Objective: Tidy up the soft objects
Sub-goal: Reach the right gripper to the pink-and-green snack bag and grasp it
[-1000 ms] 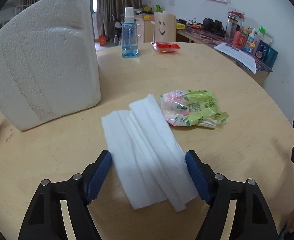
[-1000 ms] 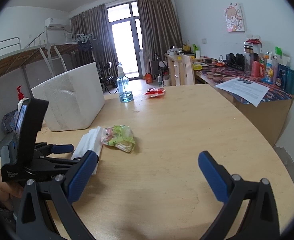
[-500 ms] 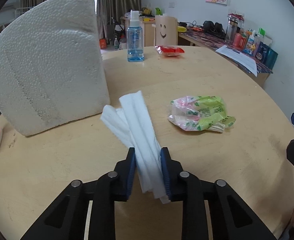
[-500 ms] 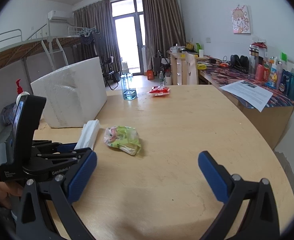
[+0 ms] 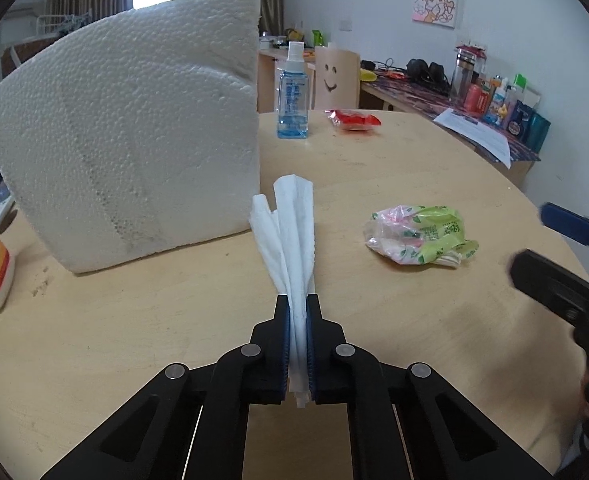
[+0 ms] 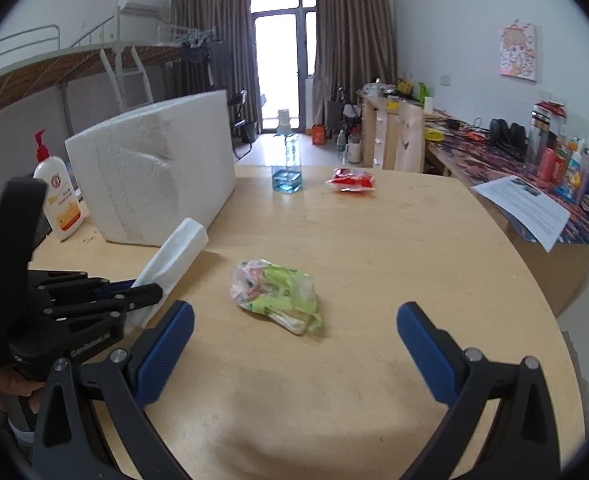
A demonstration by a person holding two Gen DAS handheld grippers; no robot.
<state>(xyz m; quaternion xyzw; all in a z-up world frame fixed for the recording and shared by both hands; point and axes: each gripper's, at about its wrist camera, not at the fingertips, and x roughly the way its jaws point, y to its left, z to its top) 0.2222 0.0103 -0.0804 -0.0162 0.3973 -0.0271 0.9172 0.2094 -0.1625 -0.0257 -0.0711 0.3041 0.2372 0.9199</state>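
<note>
Your left gripper [image 5: 297, 308] has just closed on the folded white tissue [image 5: 292, 232], pads clamped on its near end; the tissue's long axis runs away from you toward the foam block [image 5: 134, 128], its far end fanned and lifted off the table [image 5: 374, 320]. Only your right wrist view shows the pump bottle's red top [image 6: 40, 148] left of the block, and that your right gripper [image 6: 294, 344] stands wide apart, holding nothing. The green crumpled packet [image 6: 278, 292] lies just beyond it, right of the tissue. Farther off stand a blue spray bottle [image 5: 292, 100] and a red packet [image 5: 352, 119].
</note>
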